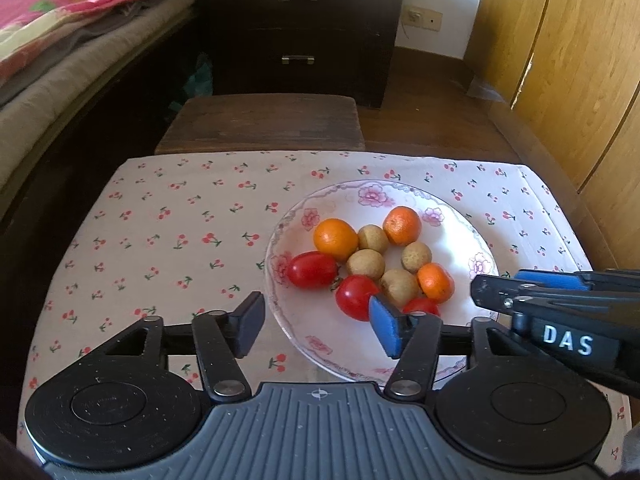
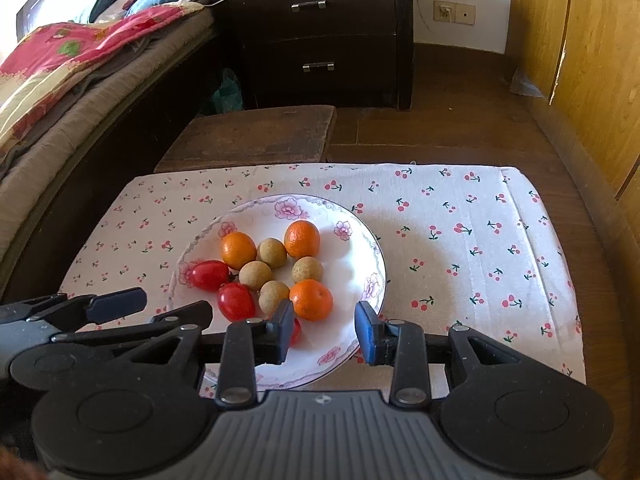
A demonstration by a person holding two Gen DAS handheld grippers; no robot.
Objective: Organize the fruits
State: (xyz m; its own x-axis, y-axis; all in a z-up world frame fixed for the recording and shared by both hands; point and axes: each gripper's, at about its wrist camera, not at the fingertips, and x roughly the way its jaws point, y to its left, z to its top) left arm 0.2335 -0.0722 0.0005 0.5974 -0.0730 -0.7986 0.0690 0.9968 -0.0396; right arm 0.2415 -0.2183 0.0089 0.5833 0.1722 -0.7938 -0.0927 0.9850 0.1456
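Closest to me, the left gripper (image 1: 318,326) hangs with its fingers spread wide and nothing between them, one pad over the cloth, the other over the near edge of the plate (image 1: 460,216). The right gripper (image 2: 325,330) is open too, empty, straddling the plate's near rim at about five o'clock.

On the plate the fruit lies bunched together. A red tomato (image 2: 236,301) sits at seven o'clock, another tomato (image 2: 209,275) at nine, and a third is mostly hidden behind the right gripper's inner pad. An orange (image 2: 311,300) rests toward six o'clock, with two more oranges (image 2: 238,250) at eleven and twelve. Four tan longans (image 2: 256,275) cluster in the middle.

Underneath is a cherry-print tablecloth (image 2: 460,248). Beyond it stand a wooden stool (image 2: 256,136), then a dark dresser (image 2: 320,36), with a bed (image 2: 60,80) off at ten o'clock.
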